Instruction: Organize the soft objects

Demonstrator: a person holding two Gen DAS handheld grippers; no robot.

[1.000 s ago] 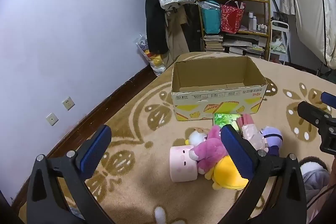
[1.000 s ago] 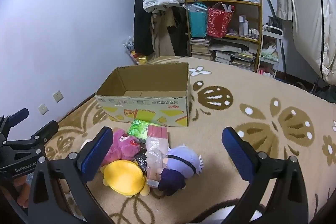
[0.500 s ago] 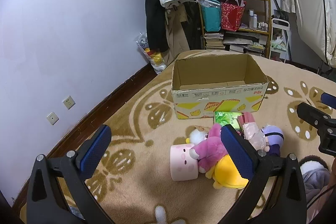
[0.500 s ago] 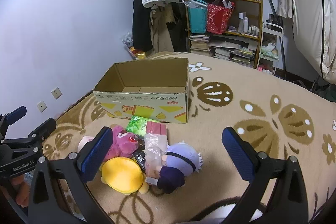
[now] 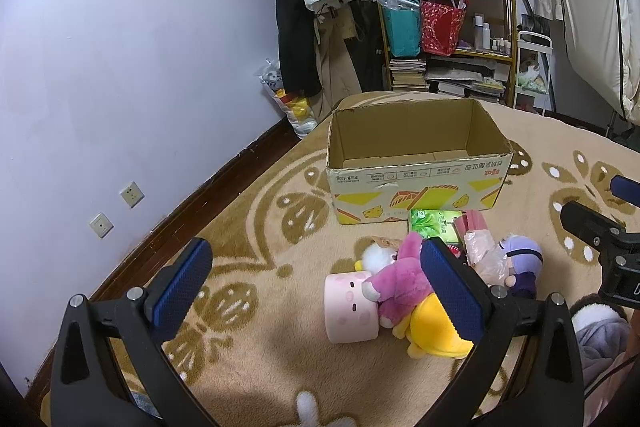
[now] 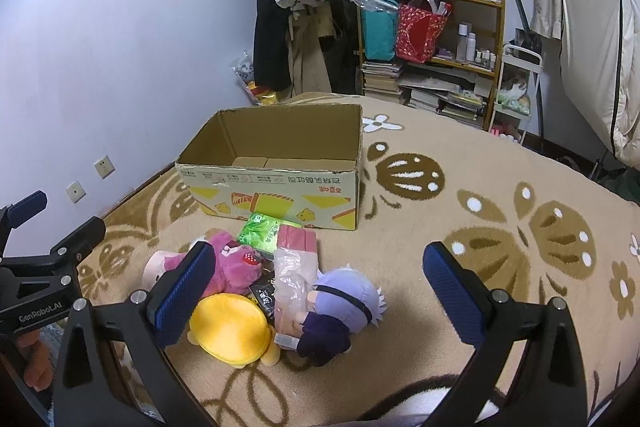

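Both grippers hang above a heap of soft toys on a patterned beige carpet [image 6: 500, 163], jaws spread wide and holding nothing. Over the past second the change is slight: each camera has drifted a little nearer and lower, so the cardboard box [image 5: 416, 183] sits marginally larger at frame centre, while nothing in the heap has shifted. That suggests an approach under way, with no toy yet picked up and the sorting barely begun.

In the left wrist view, the left gripper [image 5: 316, 287] fills the bottom of the frame, its right pad overlapping the pink-purple plush [image 5: 396, 279] and the yellow plush [image 5: 432, 335] at lower centre-right. A pale pink cylinder toy [image 5: 348, 307] lies just left of them, touching the pink-purple plush. The box stands open and appears empty, above the heap at mid-frame.

In the right wrist view, the right gripper [image 6: 320, 287] frames the purple-haired doll [image 6: 344, 311] at lower centre, beside a crinkled clear-wrapped pink packet [image 6: 294, 267] and a green packet [image 6: 264, 233] that lies just in front of the box wall. The left tool shows at that frame's far left edge.

Judged from this, the doll is the likeliest first pick for the right jaws; the toys lie touching one another, so a grab may drag a neighbour along
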